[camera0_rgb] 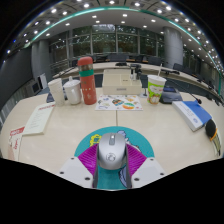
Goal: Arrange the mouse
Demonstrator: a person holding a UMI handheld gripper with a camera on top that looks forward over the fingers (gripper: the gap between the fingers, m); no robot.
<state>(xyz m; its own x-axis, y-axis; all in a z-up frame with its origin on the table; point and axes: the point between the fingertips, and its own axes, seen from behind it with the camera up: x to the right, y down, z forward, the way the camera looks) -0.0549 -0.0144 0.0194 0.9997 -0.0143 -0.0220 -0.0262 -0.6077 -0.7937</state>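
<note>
My tongs [112,172] reach forward over the pale beige desk [70,135], and their two fingers, each faced with a magenta pad [88,157], stand on either side of a single grey computer mouse [112,149]. The pads look to be against the mouse's flanks, so I take it as gripped. The mouse lies over a round teal mat [112,140], most of which is covered by the mouse and my fingers; only its far arc and a strip between the fingers show.

Beyond the fingers, I count one tall red-orange bottle with a dark cap [87,81], and just beside it two pale cups [65,91] standing close together. Near the middle lies one flat sheet printed with small coloured pictures [121,101]; what the pictures are I cannot make out. Off to the other side stands one white paper cup with a green band [155,88]. A white flat board [38,120] lies toward the desk's one edge and a blue-and-white book or box [197,113] toward the other; both are too warped to identify. Office chairs and glass partitions farther back are blurred, under a ceiling of small lights.
</note>
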